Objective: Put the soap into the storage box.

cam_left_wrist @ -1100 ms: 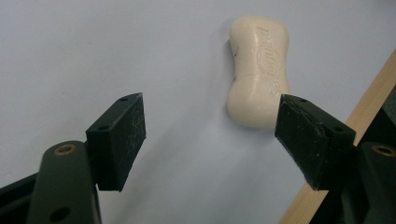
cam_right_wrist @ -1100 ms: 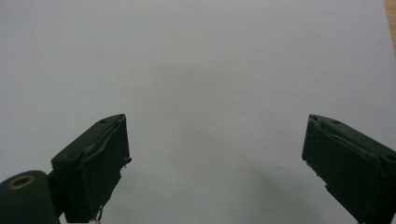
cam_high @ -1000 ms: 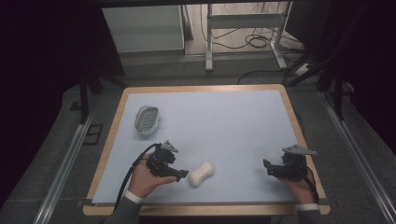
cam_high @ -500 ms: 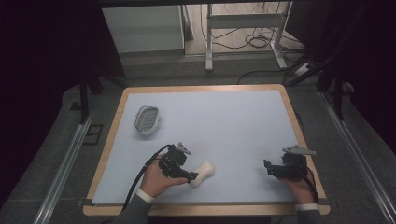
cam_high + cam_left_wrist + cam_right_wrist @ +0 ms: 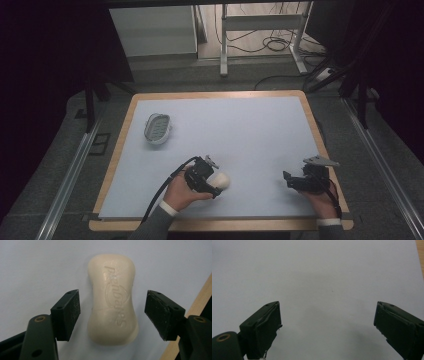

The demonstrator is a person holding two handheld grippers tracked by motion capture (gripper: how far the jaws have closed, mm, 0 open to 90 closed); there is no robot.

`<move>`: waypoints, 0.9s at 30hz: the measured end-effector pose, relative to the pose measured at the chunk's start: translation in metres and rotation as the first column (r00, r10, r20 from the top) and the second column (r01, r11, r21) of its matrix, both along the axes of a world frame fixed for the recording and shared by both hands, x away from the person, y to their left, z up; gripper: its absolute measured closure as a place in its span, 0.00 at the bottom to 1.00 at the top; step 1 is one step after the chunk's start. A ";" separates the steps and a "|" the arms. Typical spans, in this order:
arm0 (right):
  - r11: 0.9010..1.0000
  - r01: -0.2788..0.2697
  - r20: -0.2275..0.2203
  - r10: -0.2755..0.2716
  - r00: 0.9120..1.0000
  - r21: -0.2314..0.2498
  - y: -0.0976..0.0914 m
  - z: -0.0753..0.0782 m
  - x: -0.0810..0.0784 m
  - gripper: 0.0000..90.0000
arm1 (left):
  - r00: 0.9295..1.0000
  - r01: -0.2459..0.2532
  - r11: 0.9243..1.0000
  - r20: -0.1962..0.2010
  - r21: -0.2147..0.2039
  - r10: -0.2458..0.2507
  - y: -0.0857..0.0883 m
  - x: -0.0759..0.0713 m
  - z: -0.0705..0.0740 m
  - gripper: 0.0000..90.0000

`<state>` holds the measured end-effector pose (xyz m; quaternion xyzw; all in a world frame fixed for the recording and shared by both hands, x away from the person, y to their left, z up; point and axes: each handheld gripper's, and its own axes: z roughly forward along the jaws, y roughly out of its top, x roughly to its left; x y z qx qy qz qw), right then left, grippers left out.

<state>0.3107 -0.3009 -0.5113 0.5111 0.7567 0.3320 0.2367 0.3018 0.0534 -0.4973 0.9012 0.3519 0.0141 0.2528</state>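
Since a second ago the left gripper (image 5: 216, 186) has slid forward along the near part of the table (image 5: 250, 125) and now sits right over the soap bar (image 5: 112, 298), which hasn't budged from its spot near the front edge, left of centre. Right gripper (image 5: 290, 181) hasn't really gone anywhere, it's parked over bare mat on the near right side.

Left gripper view tells the story: jaws spread wide, one on each side of the soap's narrow waist, with a clear gap on both sides, so nothing is gripped yet. Right gripper is likewise released, jaws wide apart over empty surface, holding nothing.

About the soap: it's a cream, peanut-shaped bar with a name embossed on top, lying flat. My guess is it's light and hard enough not to squash, but smooth and rounded, so probably slippery. Pinching across the waist looks like the smart place, since the curves either side should stop it squirting out. Grab it near a rounded end and I'd bet it pops free.

Only container around is the soap dish (image 5: 157, 128) at the far left of the table, well away from the bar. It looks empty, just a ridged or slotted inside as far as I can tell.
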 end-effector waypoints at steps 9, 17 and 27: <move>1.000 0.009 0.000 -0.009 1.000 -0.006 -0.001 -0.001 0.000 0.08 | 1.000 0.009 0.998 0.000 0.061 -0.009 -0.012 0.003 -0.007 0.40; 1.000 0.019 -0.001 -0.019 1.000 -0.006 -0.001 -0.001 0.001 0.08 | 1.000 0.014 0.996 0.005 0.087 -0.014 -0.014 0.003 -0.010 0.53; 1.000 0.018 -0.001 -0.018 1.000 0.003 -0.003 -0.001 0.001 0.08 | 0.999 0.039 0.996 0.017 0.083 -0.040 -0.011 0.003 -0.010 0.55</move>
